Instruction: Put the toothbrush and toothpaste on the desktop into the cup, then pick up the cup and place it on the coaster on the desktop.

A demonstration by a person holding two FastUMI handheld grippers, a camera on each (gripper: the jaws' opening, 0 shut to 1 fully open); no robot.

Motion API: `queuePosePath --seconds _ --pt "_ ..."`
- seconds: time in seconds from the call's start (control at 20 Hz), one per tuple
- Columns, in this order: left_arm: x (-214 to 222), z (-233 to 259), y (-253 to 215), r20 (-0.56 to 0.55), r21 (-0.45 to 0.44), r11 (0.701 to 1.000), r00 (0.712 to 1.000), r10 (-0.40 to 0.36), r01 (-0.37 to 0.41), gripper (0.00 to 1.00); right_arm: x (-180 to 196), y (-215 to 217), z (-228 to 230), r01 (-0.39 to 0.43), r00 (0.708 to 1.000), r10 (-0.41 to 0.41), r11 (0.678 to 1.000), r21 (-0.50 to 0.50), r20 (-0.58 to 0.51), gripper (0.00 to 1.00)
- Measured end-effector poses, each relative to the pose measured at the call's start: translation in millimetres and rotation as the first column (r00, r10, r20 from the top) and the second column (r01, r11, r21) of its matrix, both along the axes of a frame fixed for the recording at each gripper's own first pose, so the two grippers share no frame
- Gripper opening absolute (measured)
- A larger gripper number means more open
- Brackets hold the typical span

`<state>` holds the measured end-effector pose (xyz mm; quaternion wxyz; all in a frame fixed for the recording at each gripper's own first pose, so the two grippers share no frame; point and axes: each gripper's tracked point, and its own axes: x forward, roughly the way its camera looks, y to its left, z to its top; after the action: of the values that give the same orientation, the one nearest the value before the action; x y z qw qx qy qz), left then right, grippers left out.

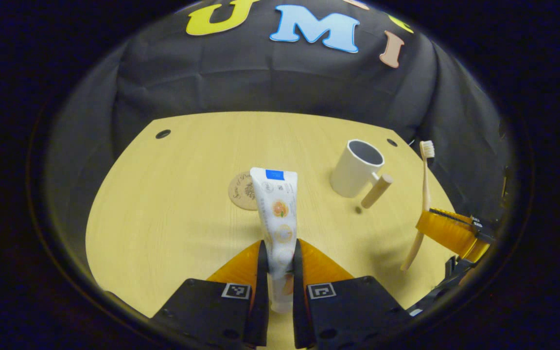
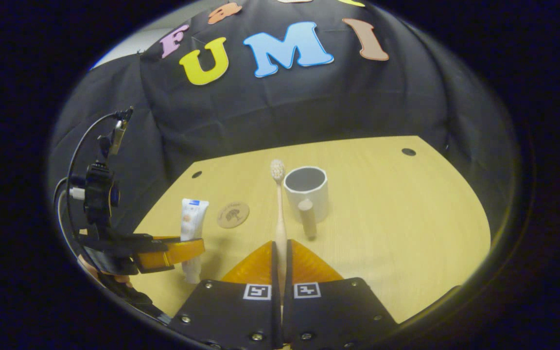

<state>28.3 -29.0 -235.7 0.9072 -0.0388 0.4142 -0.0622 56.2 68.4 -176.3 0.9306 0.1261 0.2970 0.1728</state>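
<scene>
My left gripper [image 1: 278, 257] is shut on a white toothpaste tube [image 1: 276, 214], held upright above the desk; the right gripper view has the same gripper [image 2: 183, 250] and tube [image 2: 192, 221] at the left. My right gripper [image 2: 280, 253] is shut on the handle of a wooden toothbrush [image 2: 279, 209], bristles up; the left gripper view has that toothbrush [image 1: 423, 194] in the other gripper [image 1: 447, 231] at the right. A white cup [image 1: 356, 167] with a wooden handle stands empty on the desk [image 2: 306, 192]. The round brown coaster [image 1: 244, 191] lies behind the tube [image 2: 233, 214].
The pale wooden desk [image 1: 173, 204] has small dark holes [image 1: 163, 133] near its far corners. A black cloth wall hangs right behind the desk. A hand [image 2: 110, 277] and cables are at the left gripper.
</scene>
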Motion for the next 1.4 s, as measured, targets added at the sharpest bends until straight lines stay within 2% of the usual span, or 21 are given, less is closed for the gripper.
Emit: queuePosePath --seconds 0.2,0.35,0.45,0.5,0.55,0.75,1.15,1.4 --pt "27 29 -9 0.131 -0.035 0.999 0.991 0.011 -0.007 0.29 22 -7 28 0.027 0.997 -0.030 0.999 0.038 0.070 0.02" --pt "50 51 -19 0.233 -0.079 0.997 0.972 0.042 -0.024 0.28 44 -15 41 0.051 0.990 -0.053 0.999 0.017 0.132 0.03" --pt "62 61 -24 0.279 -0.106 0.994 0.958 0.060 -0.031 0.28 58 -17 53 0.062 0.981 -0.063 0.998 0.010 0.183 0.03" --pt "68 65 -25 0.298 -0.112 0.993 0.952 0.066 -0.034 0.28 65 -17 59 0.067 0.976 -0.068 0.998 0.012 0.209 0.00" --pt "74 68 -26 0.315 -0.114 0.993 0.947 0.070 -0.035 0.28 73 -17 66 0.067 0.970 -0.068 0.998 0.014 0.233 0.03" --pt "100 84 -31 0.387 -0.136 0.990 0.917 0.090 -0.040 0.27 104 -13 86 0.064 0.950 -0.071 0.997 0.035 0.305 0.02" --pt "127 117 -38 0.489 -0.142 0.989 0.865 0.116 -0.052 0.28 158 -8 82 0.062 0.936 -0.078 0.996 0.058 0.342 0.03" --pt "129 139 -40 0.547 -0.143 0.988 0.828 0.122 -0.052 0.28 180 2 42 0.046 0.954 -0.045 0.999 0.006 0.296 0.03"
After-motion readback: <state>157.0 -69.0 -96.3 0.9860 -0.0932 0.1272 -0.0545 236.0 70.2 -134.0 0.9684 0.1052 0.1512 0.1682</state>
